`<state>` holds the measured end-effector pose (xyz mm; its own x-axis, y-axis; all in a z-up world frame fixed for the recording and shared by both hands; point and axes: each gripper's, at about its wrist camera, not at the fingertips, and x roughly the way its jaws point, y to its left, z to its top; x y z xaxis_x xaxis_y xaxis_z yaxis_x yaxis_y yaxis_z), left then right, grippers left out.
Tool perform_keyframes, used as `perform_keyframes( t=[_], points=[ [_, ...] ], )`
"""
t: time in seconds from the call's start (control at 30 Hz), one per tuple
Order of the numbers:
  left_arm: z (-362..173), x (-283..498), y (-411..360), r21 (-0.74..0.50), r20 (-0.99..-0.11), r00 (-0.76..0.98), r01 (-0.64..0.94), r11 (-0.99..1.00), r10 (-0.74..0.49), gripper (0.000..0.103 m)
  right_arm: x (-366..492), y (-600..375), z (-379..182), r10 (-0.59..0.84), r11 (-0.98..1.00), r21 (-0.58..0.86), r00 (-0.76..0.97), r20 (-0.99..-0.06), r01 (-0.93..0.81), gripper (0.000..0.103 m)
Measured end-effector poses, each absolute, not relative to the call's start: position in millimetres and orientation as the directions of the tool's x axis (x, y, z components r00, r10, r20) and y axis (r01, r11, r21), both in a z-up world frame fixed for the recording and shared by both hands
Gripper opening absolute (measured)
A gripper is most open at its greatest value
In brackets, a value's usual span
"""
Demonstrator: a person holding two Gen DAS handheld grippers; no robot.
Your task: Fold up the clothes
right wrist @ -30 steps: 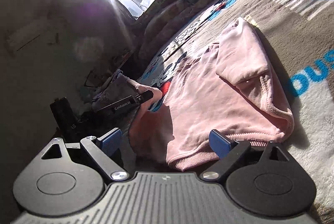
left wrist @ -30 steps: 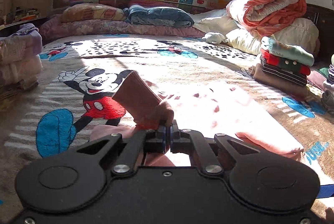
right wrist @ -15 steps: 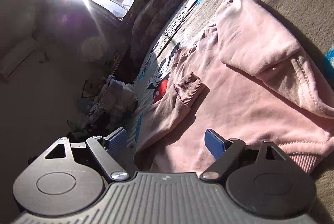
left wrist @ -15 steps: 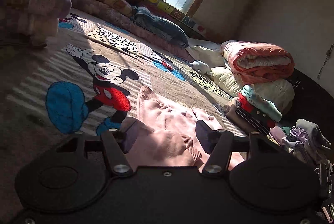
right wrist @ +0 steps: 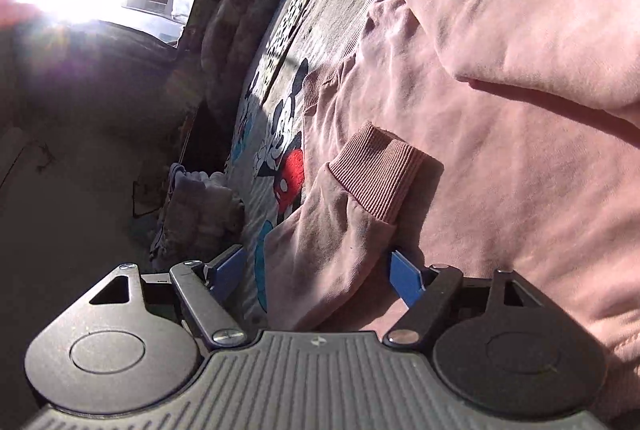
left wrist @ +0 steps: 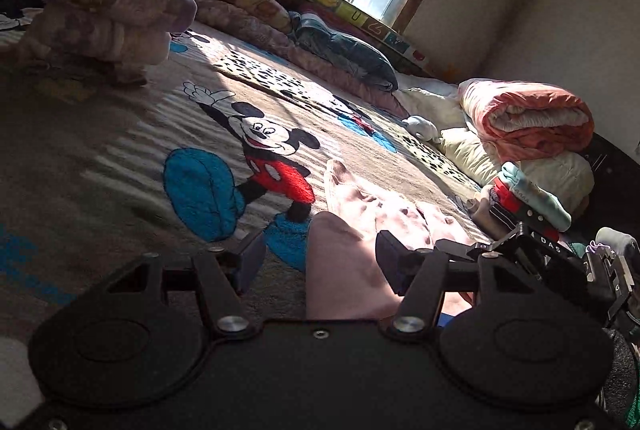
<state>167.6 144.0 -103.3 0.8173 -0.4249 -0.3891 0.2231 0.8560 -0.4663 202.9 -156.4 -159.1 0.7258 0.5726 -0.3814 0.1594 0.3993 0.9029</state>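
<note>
Big Mickey Mouse blanket (left wrist: 120,157) fills most of both views. The pink sweatshirt (right wrist: 500,169) lies flat on it, lower centre in the left view, right half in the right one. Left gripper (left wrist: 318,258) and right gripper (right wrist: 316,274) both gape wide, gripping nothing, with a sleeve (right wrist: 344,213) lying between the right one's fingers.

The left gripper (left wrist: 320,262) is matte black with silver screws and dark fingers (left wrist: 250,260); the right gripper (right wrist: 318,276) has a ribbed grey body, black arms and blue fingers (right wrist: 406,278).
</note>
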Motion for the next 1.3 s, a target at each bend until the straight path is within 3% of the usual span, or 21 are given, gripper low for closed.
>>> perform_keyframes(
  t=[0.13,0.23,0.3,0.47,0.57,0.93,1.3],
  points=[
    [-106,169,148,-0.471,-0.391,0.813,0.227,0.852,-0.432,0.061,204,-144,-159,0.534,0.411,0.893,0.745,-0.401,0.186,0.077],
    [-107,170,151,-0.479,-0.389,0.812,0.225,0.849,-0.435,0.061,208,-143,-164,0.501,0.366,0.911,0.784,-0.366,0.191,0.074],
    [-108,170,152,-0.485,-0.385,0.811,0.229,0.844,-0.441,0.061,212,-143,-169,0.474,0.351,0.915,0.805,-0.356,0.198,0.065],
    [-109,171,155,-0.483,-0.38,0.808,0.241,0.841,-0.45,0.061,218,-146,-182,0.442,0.357,0.906,0.814,-0.378,0.227,0.02],
    [-111,172,157,-0.491,-0.386,0.805,0.233,0.84,-0.45,0.061,221,-149,-189,0.439,0.346,0.909,0.817,-0.375,0.232,0.006],
    [-109,167,143,-0.47,-0.394,0.775,0.292,0.833,-0.494,0.062,208,-175,-125,0.41,0.492,0.868,0.864,-0.292,0.06,0.005],
    [-112,143,73,-0.306,-0.462,0.7,0.451,0.839,-0.544,0.067,187,-233,-72,0.365,0.648,0.761,0.893,-0.265,-0.039,0.005]
  ],
)
